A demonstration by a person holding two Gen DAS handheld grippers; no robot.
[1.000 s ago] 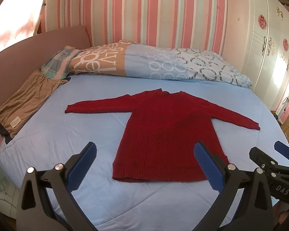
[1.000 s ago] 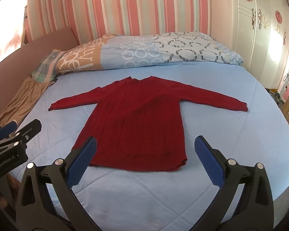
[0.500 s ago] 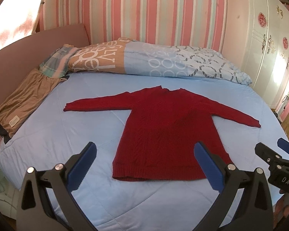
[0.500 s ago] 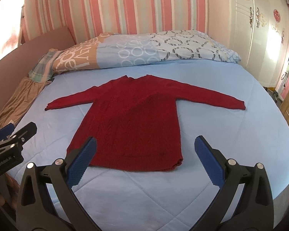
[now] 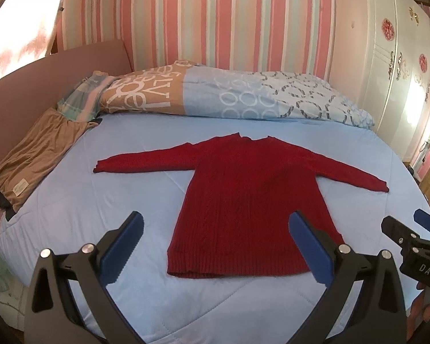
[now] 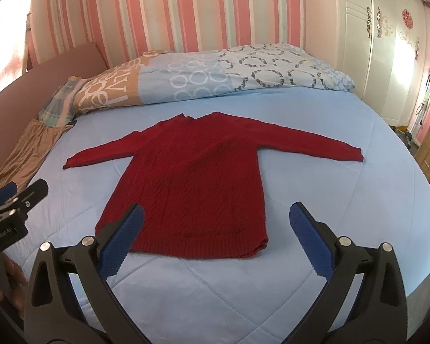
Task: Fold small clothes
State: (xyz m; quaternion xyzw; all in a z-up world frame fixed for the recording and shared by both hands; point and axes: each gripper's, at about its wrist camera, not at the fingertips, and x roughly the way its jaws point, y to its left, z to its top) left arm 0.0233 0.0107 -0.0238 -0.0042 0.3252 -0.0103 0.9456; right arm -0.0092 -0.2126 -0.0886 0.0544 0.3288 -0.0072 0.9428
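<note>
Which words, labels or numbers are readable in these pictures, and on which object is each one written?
"DAS": on the right hand-held gripper, seen from the left wrist.
Large white letters on the duvet: upside down, not read with certainty.
White print on the left hand-held gripper: too blurred.
Small tag on the brown garment: too small.
Red sweater: no text.

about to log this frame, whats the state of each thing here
red knit sweater: spread flat on the bed, sleeves out, unfolded
tan folded garment: lying at the bed's left edge
patterned blue and tan duvet: bunched along the far side
left gripper: open, empty
right gripper: open, empty
</note>
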